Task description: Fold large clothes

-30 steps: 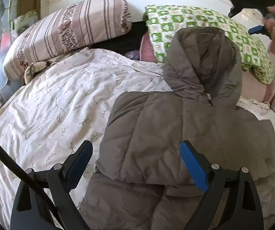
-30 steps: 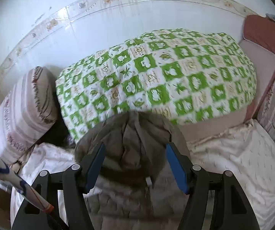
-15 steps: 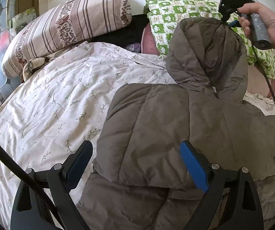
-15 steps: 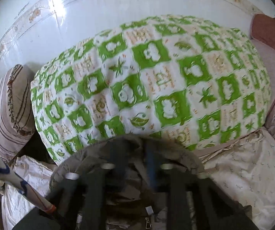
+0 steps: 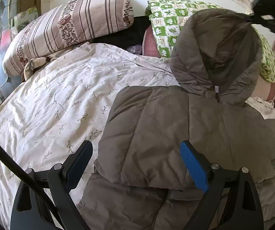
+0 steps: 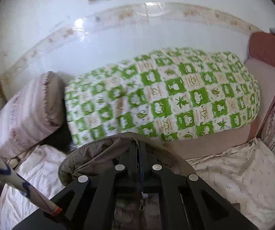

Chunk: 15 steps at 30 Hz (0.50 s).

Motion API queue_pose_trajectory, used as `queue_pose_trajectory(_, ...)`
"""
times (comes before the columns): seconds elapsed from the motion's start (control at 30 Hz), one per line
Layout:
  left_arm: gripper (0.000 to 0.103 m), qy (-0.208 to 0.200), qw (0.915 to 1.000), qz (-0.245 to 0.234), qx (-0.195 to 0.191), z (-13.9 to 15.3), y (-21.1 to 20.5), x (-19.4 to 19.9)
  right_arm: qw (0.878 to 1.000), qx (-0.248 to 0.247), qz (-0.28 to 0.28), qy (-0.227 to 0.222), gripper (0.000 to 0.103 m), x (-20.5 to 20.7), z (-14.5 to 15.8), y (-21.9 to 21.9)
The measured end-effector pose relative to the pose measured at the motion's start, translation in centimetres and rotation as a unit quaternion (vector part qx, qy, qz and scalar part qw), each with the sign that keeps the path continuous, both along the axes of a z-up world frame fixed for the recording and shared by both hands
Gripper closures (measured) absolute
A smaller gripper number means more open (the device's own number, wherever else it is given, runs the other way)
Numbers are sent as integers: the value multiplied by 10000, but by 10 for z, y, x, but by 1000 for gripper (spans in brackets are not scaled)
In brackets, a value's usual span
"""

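Note:
A grey-brown puffer jacket [image 5: 185, 130] lies on the bed, sleeves folded in, with its hood [image 5: 216, 51] lifted up at the far end. My right gripper [image 6: 137, 145] is shut on the top rim of the hood [image 6: 99, 153] and holds it up; it also shows in the left wrist view [image 5: 260, 19] at the top right. My left gripper [image 5: 135, 159] is open and empty, hovering above the jacket's lower left body.
The bed has a white floral sheet [image 5: 60, 103]. A striped pillow [image 5: 70, 25] and a green checked quilt [image 6: 166, 95] lie at the head against the white tiled wall. A pink headboard edge [image 6: 271, 49] is at the right.
My right gripper came down onto the hood, shut on its rim and lifted it. The left gripper stayed open above the jacket.

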<state>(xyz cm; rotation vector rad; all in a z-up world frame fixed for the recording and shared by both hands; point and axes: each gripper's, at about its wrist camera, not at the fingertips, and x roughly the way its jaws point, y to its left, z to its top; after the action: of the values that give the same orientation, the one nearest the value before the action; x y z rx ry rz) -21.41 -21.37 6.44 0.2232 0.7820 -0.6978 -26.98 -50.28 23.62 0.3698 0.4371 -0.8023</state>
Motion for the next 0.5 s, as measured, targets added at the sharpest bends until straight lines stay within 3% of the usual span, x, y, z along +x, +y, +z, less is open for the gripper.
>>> queue_pose_trajectory(0.27, 11, 99, 9995, 216, -205, 5, 13, 14, 9981, -146, 410, -426, 102, -82, -4, 86)
queue_pose_trajectory(0.5, 11, 136, 9964, 587, -604, 16, 29, 26, 9959, -221, 770, -419, 102, -147, -45, 166)
